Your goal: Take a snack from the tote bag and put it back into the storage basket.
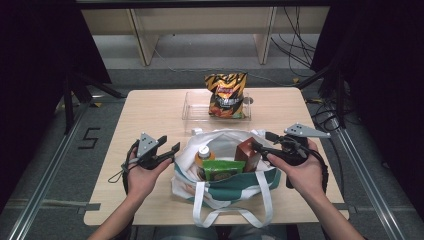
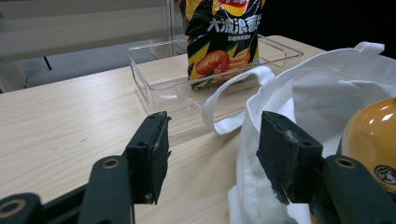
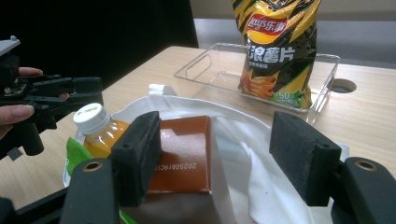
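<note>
Over bag (image 1: 225,175) | R gripper (image 3: 217,154) view: box (image 3: 182,154) date code | both jaws spread

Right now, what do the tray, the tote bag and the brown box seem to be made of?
The tray looks like clear hard plastic: the table shows through its glossy walls. The tote bag seems woven cloth, white and green, matte, with soft folds and limp handles. The brown box is probably printed cardboard: flat faces, crisp edges, slight sheen.

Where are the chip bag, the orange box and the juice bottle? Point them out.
chip bag (image 1: 226,95), high view, middle of its front.
orange box (image 3: 183,154), right gripper view, its top face.
juice bottle (image 3: 92,117), right gripper view, its white cap.
</note>
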Action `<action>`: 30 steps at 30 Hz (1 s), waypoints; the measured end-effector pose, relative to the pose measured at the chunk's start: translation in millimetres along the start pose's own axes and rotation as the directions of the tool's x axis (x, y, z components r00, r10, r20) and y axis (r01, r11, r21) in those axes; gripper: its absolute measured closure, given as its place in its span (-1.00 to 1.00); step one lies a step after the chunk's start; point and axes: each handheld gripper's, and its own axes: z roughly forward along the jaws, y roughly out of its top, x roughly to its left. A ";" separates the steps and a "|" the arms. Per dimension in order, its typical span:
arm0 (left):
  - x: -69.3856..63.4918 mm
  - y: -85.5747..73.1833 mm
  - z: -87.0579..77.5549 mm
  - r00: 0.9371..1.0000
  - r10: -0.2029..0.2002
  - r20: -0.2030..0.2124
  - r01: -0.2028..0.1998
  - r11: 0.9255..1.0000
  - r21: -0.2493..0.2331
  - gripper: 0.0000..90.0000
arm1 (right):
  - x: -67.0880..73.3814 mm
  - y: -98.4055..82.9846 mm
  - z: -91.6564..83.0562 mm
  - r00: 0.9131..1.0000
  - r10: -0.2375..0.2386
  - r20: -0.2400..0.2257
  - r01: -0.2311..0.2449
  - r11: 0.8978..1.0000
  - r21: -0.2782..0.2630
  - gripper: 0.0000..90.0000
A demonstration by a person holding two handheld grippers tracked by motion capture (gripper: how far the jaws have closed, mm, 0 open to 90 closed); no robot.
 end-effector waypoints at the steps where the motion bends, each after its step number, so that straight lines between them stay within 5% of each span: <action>1: 0.0 0.1 0.3 1.000 0.003 0.003 -0.003 1.000 0.001 -0.05 | 0.8 0.7 -1.5 1.000 0.011 -0.010 -0.010 1.000 0.008 -0.23; 9: 0.3 0.3 0.7 1.000 0.000 -0.001 0.000 1.000 0.001 -0.05 | 4.6 4.4 -5.6 1.000 0.020 -0.012 -0.020 1.000 -0.018 -0.24; 13: -2.1 1.8 0.8 1.000 -0.002 -0.004 0.002 1.000 -0.004 -0.05 | 5.0 2.7 -3.2 0.999 -0.032 -0.018 0.032 0.999 -0.024 -0.26; 15: -2.8 1.4 0.7 1.000 0.004 0.001 -0.004 1.000 0.001 -0.05 | 9.0 1.0 -2.5 1.000 0.002 -0.025 -0.003 1.000 -0.015 -0.27; 19: -4.2 2.4 0.3 1.000 0.004 -0.001 -0.004 1.000 -0.002 -0.05 | 11.6 1.0 -3.2 0.999 -0.029 -0.026 0.029 0.999 -0.016 -0.32; 20: -4.6 2.7 -0.2 1.000 0.006 -0.003 -0.006 1.000 -0.001 -0.05 | 14.8 1.1 -4.6 0.999 -0.005 -0.031 0.005 1.000 -0.006 -0.33; 24: -5.3 2.4 -0.2 1.000 0.004 0.003 -0.004 1.000 -0.013 -0.05 | 16.1 0.3 -1.5 0.998 -0.051 -0.036 0.050 0.998 -0.023 -0.37; 28: -5.3 3.0 -0.5 1.000 0.005 0.000 -0.005 1.000 -0.007 -0.05 | 20.2 -2.9 1.1 0.999 -0.022 -0.047 0.022 1.000 0.000 -0.39; 30: -4.5 2.8 0.3 1.000 0.008 0.003 -0.008 1.000 -0.004 -0.05 | 18.5 -4.3 4.6 0.997 -0.057 -0.047 0.057 0.998 -0.007 -0.41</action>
